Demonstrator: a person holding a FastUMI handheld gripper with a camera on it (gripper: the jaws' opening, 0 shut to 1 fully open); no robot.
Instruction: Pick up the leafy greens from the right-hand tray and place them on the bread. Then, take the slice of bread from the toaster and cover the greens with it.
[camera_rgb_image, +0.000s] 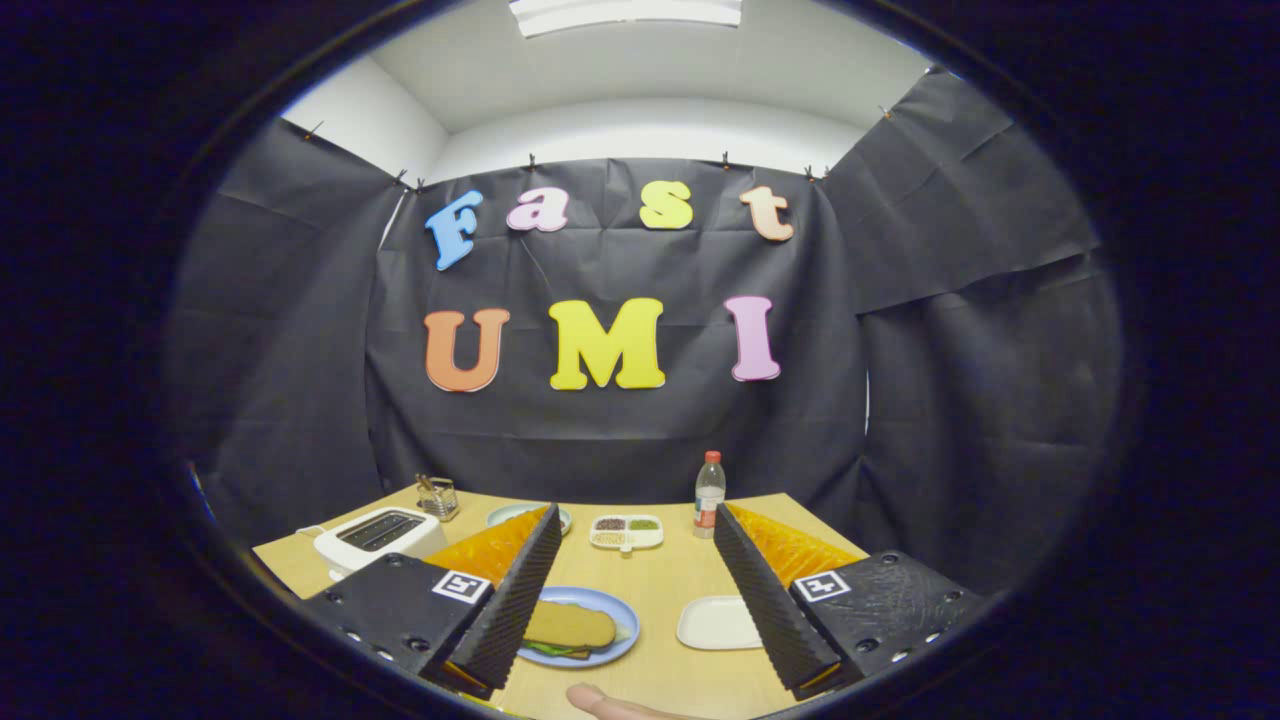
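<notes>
While your claw hangs above the near edge of the tabletop with its fingers spread wide and nothing held between them, the thing that matters lies low at about seven o'clock from the midpoint of the gap: the blue plate, tucked just beside the inner face of your left finger. On it a slice of bread lies flat over the leafy greens, whose edge peeks out underneath at the near side; the slice's long axis runs roughly nine to three o'clock, crosswise to your fingers. Judging by that, the stack looks already covered. At about four o'clock, close to your right finger, sits the white tray, bare on top. The toaster stands at ten o'clock, beyond your left finger; I can't tell what its slots hold. A fingertip shows at six o'clock.
</notes>
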